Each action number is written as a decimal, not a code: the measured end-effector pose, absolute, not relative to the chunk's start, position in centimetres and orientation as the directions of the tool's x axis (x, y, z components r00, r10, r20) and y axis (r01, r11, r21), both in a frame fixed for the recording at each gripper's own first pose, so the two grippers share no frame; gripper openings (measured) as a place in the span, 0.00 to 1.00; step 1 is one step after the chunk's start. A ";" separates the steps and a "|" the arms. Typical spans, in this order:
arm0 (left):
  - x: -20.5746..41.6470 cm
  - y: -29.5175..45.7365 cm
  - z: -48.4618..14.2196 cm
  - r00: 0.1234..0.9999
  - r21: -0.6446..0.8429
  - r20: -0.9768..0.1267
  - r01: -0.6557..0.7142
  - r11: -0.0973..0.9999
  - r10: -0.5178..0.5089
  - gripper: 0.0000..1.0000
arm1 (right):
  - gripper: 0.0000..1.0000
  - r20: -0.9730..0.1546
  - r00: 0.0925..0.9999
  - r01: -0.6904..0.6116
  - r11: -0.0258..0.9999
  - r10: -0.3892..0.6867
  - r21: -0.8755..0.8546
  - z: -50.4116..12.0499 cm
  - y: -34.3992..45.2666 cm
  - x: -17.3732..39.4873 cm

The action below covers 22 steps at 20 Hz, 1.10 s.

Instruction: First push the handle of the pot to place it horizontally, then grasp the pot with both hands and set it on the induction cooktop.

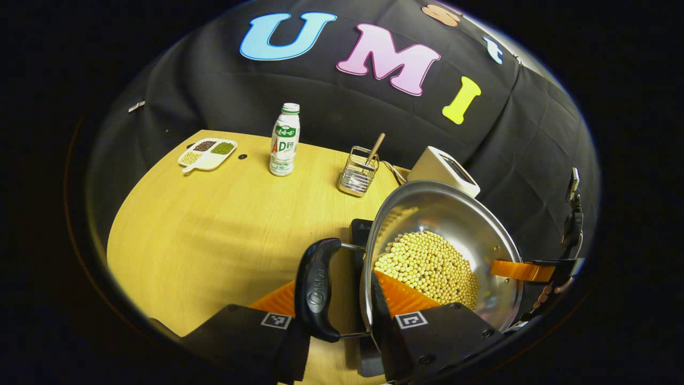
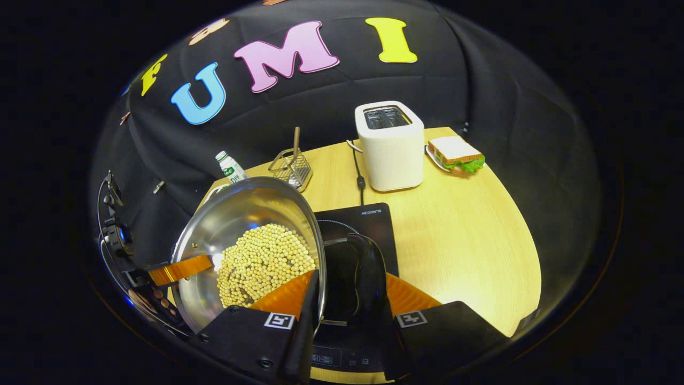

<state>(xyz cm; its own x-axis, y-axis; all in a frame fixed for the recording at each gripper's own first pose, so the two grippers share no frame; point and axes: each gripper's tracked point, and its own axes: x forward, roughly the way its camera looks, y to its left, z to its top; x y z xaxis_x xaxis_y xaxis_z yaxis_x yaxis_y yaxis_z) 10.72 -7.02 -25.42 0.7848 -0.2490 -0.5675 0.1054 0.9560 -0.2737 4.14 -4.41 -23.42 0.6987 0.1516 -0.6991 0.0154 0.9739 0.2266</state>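
A steel pot point(image 1: 443, 208) point(image 2: 240, 214) holds yellow beans point(image 1: 427, 262) point(image 2: 262, 262). It sits over the left part of a black induction cooktop point(image 1: 360, 227) point(image 2: 374, 224); whether it touches the cooktop I cannot tell. My left gripper point(image 1: 334, 278) is shut across the pot's rim and one black handle point(image 1: 315, 289), with one finger inside the pot. My right gripper point(image 2: 351, 275) is shut the same way on the opposite handle point(image 2: 371, 272). Each gripper also appears at the pot's far rim in the other's view, the right gripper point(image 1: 534, 270) and the left gripper point(image 2: 176, 270).
On the wooden table point(image 1: 214, 230) stand a milk bottle point(image 1: 284, 140), a divided dish of beans point(image 1: 207, 152), a wire holder with a stick point(image 1: 359, 171) and a white toaster point(image 2: 390, 144) whose cord runs toward the cooktop. A sandwich point(image 2: 457, 155) lies beside the toaster.
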 end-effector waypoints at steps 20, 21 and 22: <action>13.9 -11.0 -30.1 0.771 -0.275 -0.591 0.084 0.958 -0.237 0.56 | 0.54 -0.738 0.660 0.055 0.971 0.139 0.231 -28.3 -9.0 7.0; 13.9 -11.1 -30.2 0.769 -0.274 -0.594 0.082 0.958 -0.235 0.56 | 0.54 -0.744 0.654 0.059 0.971 0.138 0.232 -28.6 -9.0 7.1; 14.0 -11.0 -30.6 0.768 -0.274 -0.596 0.080 0.958 -0.235 0.56 | 0.54 -0.750 0.647 0.063 0.970 0.138 0.233 -29.0 -9.0 7.1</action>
